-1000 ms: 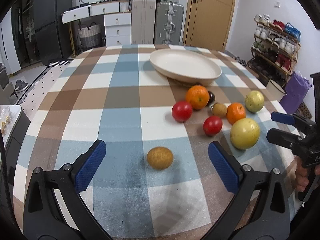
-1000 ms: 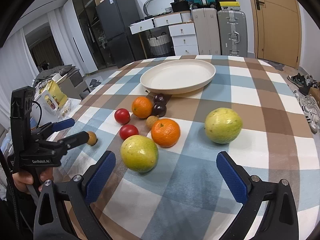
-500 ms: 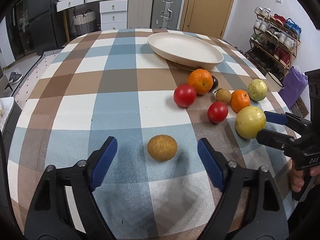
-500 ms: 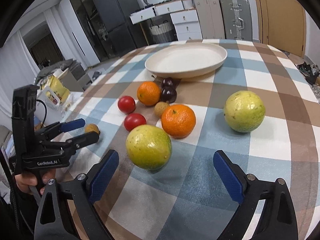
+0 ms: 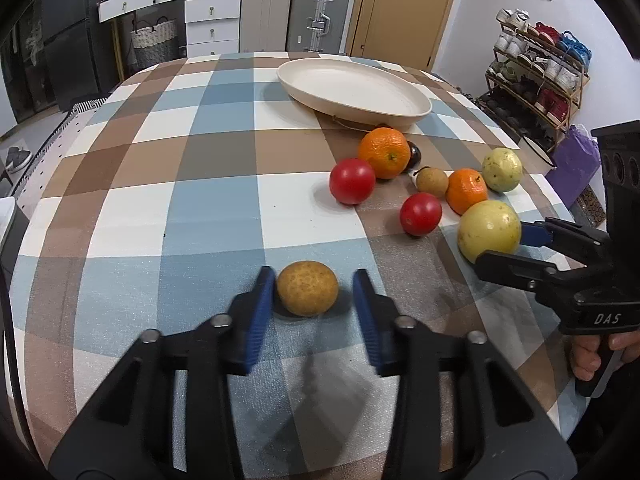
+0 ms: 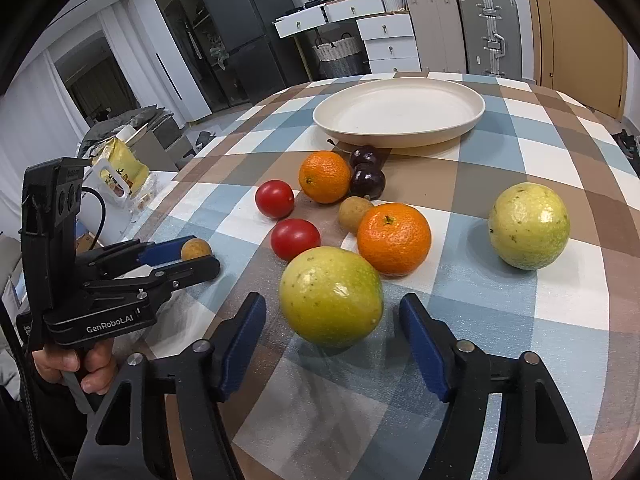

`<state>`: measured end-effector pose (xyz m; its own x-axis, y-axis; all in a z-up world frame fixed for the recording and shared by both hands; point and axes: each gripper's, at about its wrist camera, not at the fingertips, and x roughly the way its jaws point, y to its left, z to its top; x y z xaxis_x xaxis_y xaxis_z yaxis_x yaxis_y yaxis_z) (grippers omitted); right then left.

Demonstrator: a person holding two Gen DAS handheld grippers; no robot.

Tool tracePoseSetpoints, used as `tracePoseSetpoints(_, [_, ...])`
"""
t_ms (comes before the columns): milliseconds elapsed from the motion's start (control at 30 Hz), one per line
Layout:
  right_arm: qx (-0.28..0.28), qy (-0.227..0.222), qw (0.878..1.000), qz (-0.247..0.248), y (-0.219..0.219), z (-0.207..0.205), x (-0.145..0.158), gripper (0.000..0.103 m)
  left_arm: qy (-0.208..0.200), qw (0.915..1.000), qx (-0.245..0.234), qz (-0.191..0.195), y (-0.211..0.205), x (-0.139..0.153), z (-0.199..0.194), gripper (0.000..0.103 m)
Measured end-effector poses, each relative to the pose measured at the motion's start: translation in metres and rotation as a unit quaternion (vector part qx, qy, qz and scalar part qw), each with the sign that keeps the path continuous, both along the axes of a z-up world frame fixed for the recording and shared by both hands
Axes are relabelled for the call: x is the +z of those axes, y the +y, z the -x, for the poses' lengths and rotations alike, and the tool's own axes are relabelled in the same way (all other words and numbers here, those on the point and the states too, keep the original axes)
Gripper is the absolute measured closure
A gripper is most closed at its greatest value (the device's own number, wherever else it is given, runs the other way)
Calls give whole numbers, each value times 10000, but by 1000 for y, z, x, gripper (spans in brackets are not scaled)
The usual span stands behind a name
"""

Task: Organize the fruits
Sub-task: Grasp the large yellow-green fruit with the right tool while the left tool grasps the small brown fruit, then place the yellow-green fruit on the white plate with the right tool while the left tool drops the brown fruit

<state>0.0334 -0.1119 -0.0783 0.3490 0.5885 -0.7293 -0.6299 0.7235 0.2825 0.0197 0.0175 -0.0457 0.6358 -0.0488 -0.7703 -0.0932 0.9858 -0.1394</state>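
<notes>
My left gripper [image 5: 314, 286] is open, its blue pads on either side of a small brown round fruit [image 5: 307, 288] on the checked tablecloth, with small gaps on both sides. My right gripper [image 6: 332, 320] is open around a large yellow-green fruit [image 6: 331, 296], not touching it. Beyond lie two oranges [image 6: 394, 238], two red tomatoes [image 6: 295, 238], a small brown fruit [image 6: 354, 212], dark plums [image 6: 367, 182] and a second yellow-green fruit [image 6: 529, 226]. An empty cream plate [image 6: 400, 110] sits at the far side.
The round table's edge [image 5: 24, 240] curves close on the left. A shoe rack [image 5: 536, 68] and purple bag stand at the right of the room; drawers and suitcases [image 5: 320, 12] stand behind the table.
Both grippers moved forward and lower over the table and narrowed. The left now straddles the small brown fruit, the right straddles the large yellow-green fruit.
</notes>
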Motion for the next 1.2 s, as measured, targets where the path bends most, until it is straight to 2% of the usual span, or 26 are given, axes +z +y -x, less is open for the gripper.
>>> tracePoseSetpoints(167, [-18, 0, 10000, -8, 3, 3, -1, 40, -77, 9999, -76, 99, -2, 2, 4, 76])
tracePoseSetpoints(367, [-48, 14, 10000, 8, 2, 2, -1, 52, -221, 9996, -147, 119, -8, 10, 6, 76])
tracePoseSetpoints(567, [-26, -66, 10000, 8, 0, 9, 0, 53, -376, 9990, -187, 154, -13, 21, 4, 76])
tracePoseSetpoints(833, [-72, -370, 9990, -222, -12, 14, 21, 53, -587, 9978, -285, 138, -22, 36, -1, 76])
tracePoseSetpoints(1200, [-314, -598, 9963, -523, -30, -6, 49, 53, -768, 9967, -251, 110, -20, 52, -21, 76])
